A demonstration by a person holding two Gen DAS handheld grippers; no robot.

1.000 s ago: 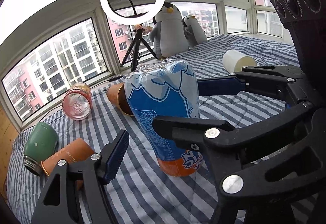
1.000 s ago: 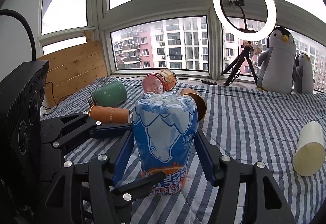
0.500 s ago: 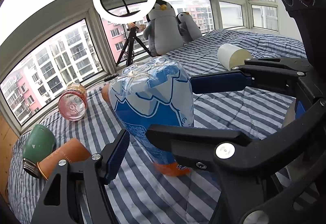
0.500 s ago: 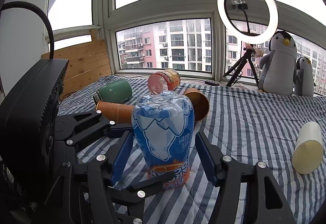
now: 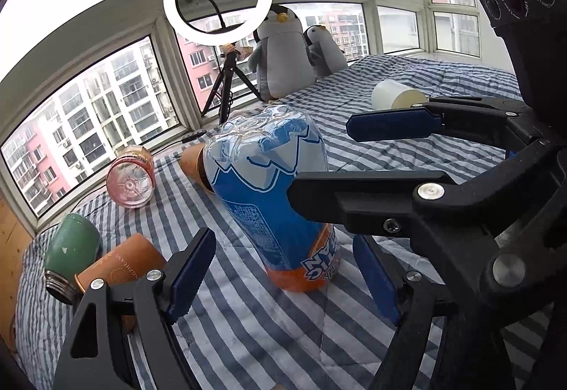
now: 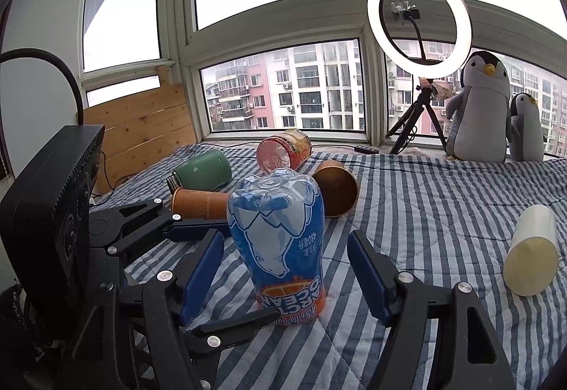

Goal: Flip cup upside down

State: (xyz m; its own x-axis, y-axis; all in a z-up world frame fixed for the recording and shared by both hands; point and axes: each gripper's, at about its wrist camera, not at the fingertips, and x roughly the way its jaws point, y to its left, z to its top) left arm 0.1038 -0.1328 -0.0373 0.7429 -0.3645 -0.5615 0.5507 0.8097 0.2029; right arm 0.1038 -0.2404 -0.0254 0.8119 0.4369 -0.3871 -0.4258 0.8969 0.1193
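Note:
A clear plastic cup with a blue polar-bear label point(image 5: 265, 184) point(image 6: 280, 230) stands upside down on the striped bedspread point(image 6: 425, 212), base up and orange rim down. My left gripper point(image 5: 283, 274) is open, with a blue pad on each side of the cup's lower part and a gap on both sides. The right gripper point(image 6: 285, 273) is open too and straddles the cup from the other side without touching it. In the left wrist view the right gripper's black arm crosses in front of the cup and hides part of its label.
Several cups lie on their sides behind it: a pink clear one point(image 6: 280, 152), a green bottle point(image 6: 203, 173), an orange paper cup point(image 6: 198, 205), a copper cup point(image 6: 335, 188). A white cup point(image 6: 531, 251) lies right. A ring light point(image 6: 420, 24) and plush penguins point(image 6: 478, 106) line the window.
The right gripper's pads, pressed against the cup a second ago, have spread apart and let it go. Both grippers have drawn back a little; the cup stays standing base up.

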